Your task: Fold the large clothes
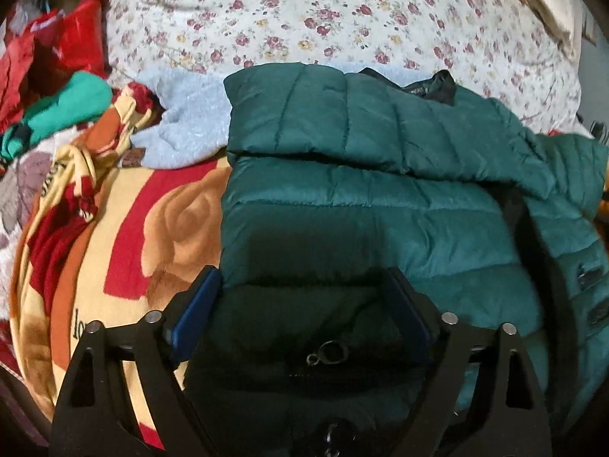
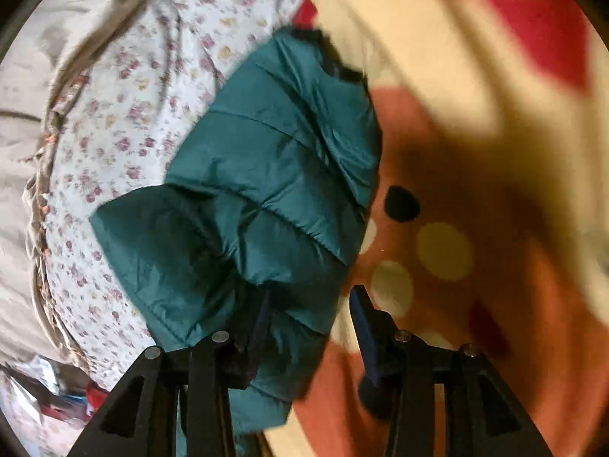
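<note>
A dark green quilted puffer jacket (image 1: pixel 365 198) lies on the bed, one sleeve folded across its top. My left gripper (image 1: pixel 304 278) is open, its blue-padded fingers straddling the jacket's near hem, where a metal zipper pull (image 1: pixel 329 354) shows. In the right wrist view a sleeve or side part of the same jacket (image 2: pixel 266 190) is bunched up. My right gripper (image 2: pixel 310 297) is open with jacket fabric lying between its fingers, the left finger partly buried under the cloth.
The bed has a floral white quilt (image 1: pixel 323 19) at the back and a red, orange and cream blanket (image 1: pixel 152 228) under the jacket. A light blue fleece (image 1: pixel 182 122), a green garment (image 1: pixel 61 110) and red clothes (image 1: pixel 45 49) pile at the left.
</note>
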Demonstrator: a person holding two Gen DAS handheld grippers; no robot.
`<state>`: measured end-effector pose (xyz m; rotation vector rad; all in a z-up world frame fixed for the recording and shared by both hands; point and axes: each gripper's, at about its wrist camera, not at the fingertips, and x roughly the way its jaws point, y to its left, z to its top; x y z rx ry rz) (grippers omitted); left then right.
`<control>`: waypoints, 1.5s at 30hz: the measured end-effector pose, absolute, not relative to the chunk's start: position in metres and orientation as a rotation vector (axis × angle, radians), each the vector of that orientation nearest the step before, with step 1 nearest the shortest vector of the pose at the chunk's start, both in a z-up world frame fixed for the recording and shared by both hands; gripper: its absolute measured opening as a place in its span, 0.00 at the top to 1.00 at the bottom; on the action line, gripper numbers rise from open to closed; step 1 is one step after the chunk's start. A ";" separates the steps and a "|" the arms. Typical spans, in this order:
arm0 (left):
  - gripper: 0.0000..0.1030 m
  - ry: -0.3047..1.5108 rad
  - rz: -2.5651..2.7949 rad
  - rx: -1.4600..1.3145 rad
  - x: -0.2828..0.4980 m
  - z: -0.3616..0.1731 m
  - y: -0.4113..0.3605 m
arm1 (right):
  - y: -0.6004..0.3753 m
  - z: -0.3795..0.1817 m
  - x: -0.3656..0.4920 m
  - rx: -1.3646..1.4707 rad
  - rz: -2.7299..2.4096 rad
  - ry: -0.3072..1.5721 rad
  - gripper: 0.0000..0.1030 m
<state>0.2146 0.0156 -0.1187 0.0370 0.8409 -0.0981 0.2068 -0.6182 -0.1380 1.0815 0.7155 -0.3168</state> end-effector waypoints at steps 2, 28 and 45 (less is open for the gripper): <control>0.12 0.836 -0.084 0.050 0.217 -0.122 0.013 | -0.623 -0.152 0.219 1.126 -0.304 0.713 0.60; 0.03 0.887 -0.140 -0.141 0.220 -0.110 0.035 | -0.469 0.061 0.281 0.520 -0.081 0.642 0.92; 0.03 0.715 0.019 -0.346 0.211 -0.060 0.136 | -0.153 -0.115 0.308 0.126 0.252 1.025 0.64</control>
